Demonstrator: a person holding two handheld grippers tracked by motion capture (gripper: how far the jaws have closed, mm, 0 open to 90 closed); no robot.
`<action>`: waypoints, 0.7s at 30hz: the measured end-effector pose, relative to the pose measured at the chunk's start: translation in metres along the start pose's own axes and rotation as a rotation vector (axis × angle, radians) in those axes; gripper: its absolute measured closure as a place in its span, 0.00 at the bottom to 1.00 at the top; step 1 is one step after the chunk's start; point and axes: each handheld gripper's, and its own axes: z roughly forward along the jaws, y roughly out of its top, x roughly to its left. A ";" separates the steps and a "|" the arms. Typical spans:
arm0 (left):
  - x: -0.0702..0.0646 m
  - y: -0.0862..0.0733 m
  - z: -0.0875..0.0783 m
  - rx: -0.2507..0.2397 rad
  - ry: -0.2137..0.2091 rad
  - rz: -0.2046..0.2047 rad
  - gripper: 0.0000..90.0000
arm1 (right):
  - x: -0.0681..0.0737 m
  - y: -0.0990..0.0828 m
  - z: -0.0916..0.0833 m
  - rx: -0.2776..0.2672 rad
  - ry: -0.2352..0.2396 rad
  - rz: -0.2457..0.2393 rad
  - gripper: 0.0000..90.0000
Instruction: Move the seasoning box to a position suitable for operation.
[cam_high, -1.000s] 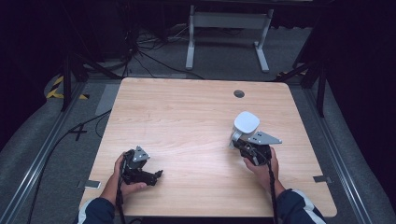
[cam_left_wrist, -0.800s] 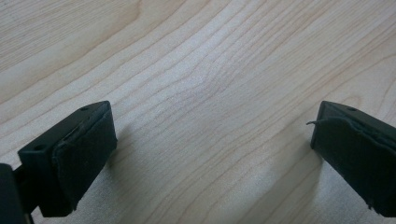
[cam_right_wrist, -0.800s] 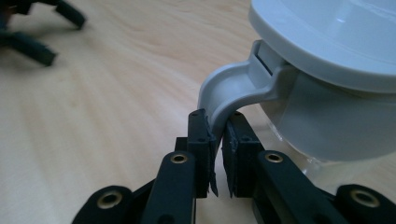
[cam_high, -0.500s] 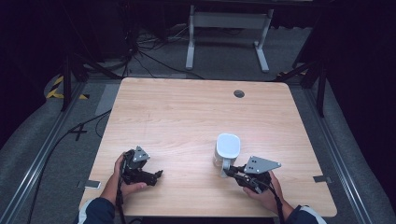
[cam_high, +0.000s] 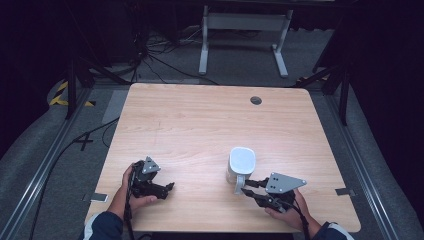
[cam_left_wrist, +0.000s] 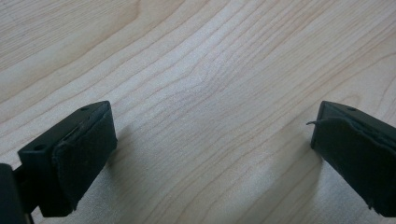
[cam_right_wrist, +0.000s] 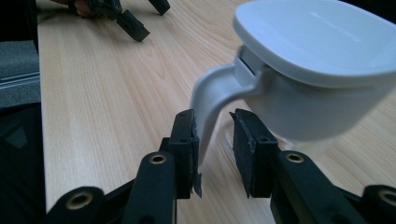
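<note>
While the jug stands upright on the bench, near its front edge, the right gripper has just been opening, jaws loose around the handle (no squeeze that I can see). Next it should back straight off. The left gripper rests open, well apart.

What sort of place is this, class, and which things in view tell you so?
Probably a lab or studio set up for recording handling work, not a home. A bare wooden table stands on grey carpet against dark surroundings, loose cables trail over the floor behind it, and a metal stand sits beyond.
</note>
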 end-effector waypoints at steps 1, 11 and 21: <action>0.000 0.000 0.000 0.000 0.000 0.000 0.00 | -0.004 -0.003 -0.007 0.011 0.018 0.016 0.74; 0.000 0.000 0.000 0.005 -0.007 -0.003 0.00 | -0.026 -0.024 -0.033 0.051 0.022 0.090 0.85; 0.000 0.000 0.000 0.005 -0.006 -0.003 0.00 | -0.031 -0.001 -0.045 -0.042 -0.009 0.045 0.99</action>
